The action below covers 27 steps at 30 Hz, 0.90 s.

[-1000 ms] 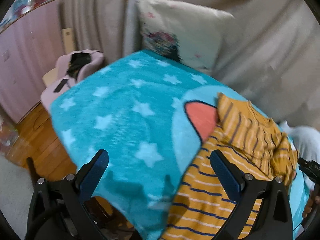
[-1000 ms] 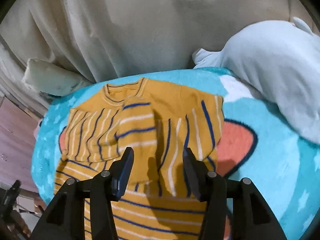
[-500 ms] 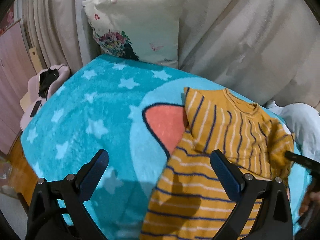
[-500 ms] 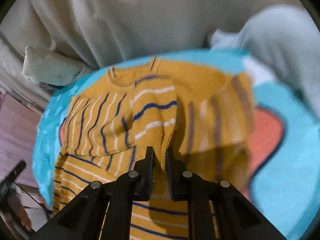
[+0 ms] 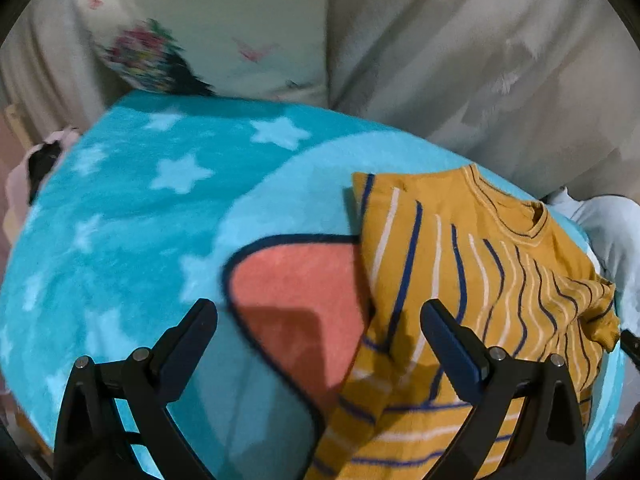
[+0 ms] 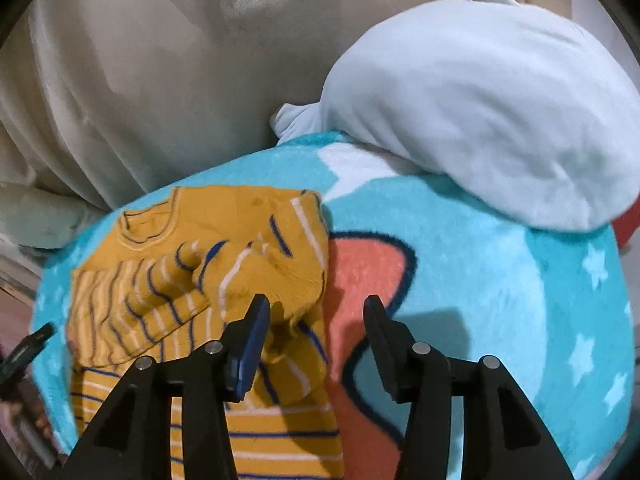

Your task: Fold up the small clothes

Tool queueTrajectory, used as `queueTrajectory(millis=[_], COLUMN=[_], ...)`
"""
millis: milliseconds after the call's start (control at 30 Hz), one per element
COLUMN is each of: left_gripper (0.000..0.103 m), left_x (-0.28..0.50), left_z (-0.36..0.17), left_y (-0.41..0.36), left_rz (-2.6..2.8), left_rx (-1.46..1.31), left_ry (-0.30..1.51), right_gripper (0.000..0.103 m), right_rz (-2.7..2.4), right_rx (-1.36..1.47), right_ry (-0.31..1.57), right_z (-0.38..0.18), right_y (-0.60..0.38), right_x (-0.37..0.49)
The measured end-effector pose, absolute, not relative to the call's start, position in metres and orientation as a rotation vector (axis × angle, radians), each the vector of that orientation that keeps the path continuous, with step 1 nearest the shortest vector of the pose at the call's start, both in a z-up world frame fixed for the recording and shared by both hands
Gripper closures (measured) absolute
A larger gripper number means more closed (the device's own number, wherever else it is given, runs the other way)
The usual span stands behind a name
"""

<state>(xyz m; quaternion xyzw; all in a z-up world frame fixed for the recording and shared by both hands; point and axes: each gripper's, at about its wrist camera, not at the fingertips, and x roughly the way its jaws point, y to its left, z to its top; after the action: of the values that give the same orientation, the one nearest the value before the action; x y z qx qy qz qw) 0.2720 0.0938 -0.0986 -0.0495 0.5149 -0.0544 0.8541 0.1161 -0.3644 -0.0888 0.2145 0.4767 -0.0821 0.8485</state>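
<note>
The mustard striped sweater (image 6: 224, 264) lies on the turquoise star blanket (image 5: 160, 208), both sleeves folded inward. Right claw (image 6: 316, 320) released at its 5 o'clock edge; left claw (image 5: 320, 324) released, empty, at its 7 o'clock.

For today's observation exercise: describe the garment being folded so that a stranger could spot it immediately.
Start at the turquoise star-patterned blanket that covers the bed. On its pale area, beside the coral ear shape, lies a small sweater. It is the only mustard-yellow item, knitted with thin navy and white stripes, unlike the white plush toy nearby.
</note>
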Motion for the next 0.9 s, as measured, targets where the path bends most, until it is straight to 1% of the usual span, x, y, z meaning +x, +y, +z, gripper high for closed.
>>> queueTrajectory(millis=[167,200,233,267,300,333,367,400,433,467,533,600,667,733,767,833,900], left_gripper=[0.001,0.003,0.025,0.045,0.078,0.081,0.084,0.090,0.092,0.093,0.094,0.094,0.094,0.093,0.090,0.066,0.058], left_x=[0.295,0.298,0.300,0.301,0.304,0.306,0.306,0.306,0.308,0.311,0.318,0.322,0.320,0.313,0.306,0.293,0.280], left_z=[-0.114,-0.116,-0.118,-0.119,-0.121,-0.120,-0.115,-0.109,-0.106,-0.102,-0.099,-0.100,-0.098,-0.091,-0.085,-0.076,-0.068], left_y=[0.066,0.059,0.052,0.047,0.043,0.040,0.041,0.042,0.042,0.046,0.056,0.066,0.077,0.083,0.085,0.087,0.088], left_rz=[-0.195,-0.196,-0.204,-0.215,-0.249,-0.267,-0.241,-0.216,-0.202,-0.179,-0.127,-0.108,-0.105,-0.122,-0.137,-0.157,-0.159], left_rx=[-0.059,-0.040,-0.025,-0.012,-0.005,-0.014,0.001,0.031,0.054,0.074,0.108,0.111,0.076,0.038,0.027,0.015,0.007], left_ry=[1.115,1.122,1.130,1.144,1.175,1.184,1.164,1.137,1.123,1.108,1.092,1.103,1.115,1.096,1.078,1.054,1.020], right_gripper=[0.047,0.047,0.047,0.052,0.060,0.070,0.071,0.073,0.078,0.080,0.080,0.079,0.079,0.078,0.074,0.067,0.058], right_rz=[-0.129,-0.123,-0.113,-0.108,-0.111,-0.117,-0.117,-0.111,-0.105,-0.103,-0.116,-0.193,-0.259,-0.276,-0.273,-0.225,-0.130], right_rx=[0.410,0.389,0.374,0.363,0.355,0.353,0.364,0.375,0.380,0.383,0.403,0.389,0.376,0.425,0.437,0.488,0.567], right_ry=[1.036,1.046,1.053,1.059,1.065,1.070,1.063,1.054,1.044,1.036,1.015,1.040,1.069,1.033,1.019,0.959,0.926], right_z=[-0.101,-0.104,-0.107,-0.108,-0.109,-0.111,-0.110,-0.108,-0.104,-0.102,-0.097,-0.103,-0.108,-0.100,-0.095,-0.079,-0.072], right_y=[-0.339,-0.334,-0.330,-0.328,-0.326,-0.326,-0.327,-0.329,-0.331,-0.332,-0.339,-0.351,-0.360,-0.369,-0.370,-0.365,-0.354], right_x=[0.125,0.132,0.137,0.141,0.146,0.149,0.153,0.154,0.156,0.156,0.155,0.157,0.156,0.142,0.138,0.122,0.114])
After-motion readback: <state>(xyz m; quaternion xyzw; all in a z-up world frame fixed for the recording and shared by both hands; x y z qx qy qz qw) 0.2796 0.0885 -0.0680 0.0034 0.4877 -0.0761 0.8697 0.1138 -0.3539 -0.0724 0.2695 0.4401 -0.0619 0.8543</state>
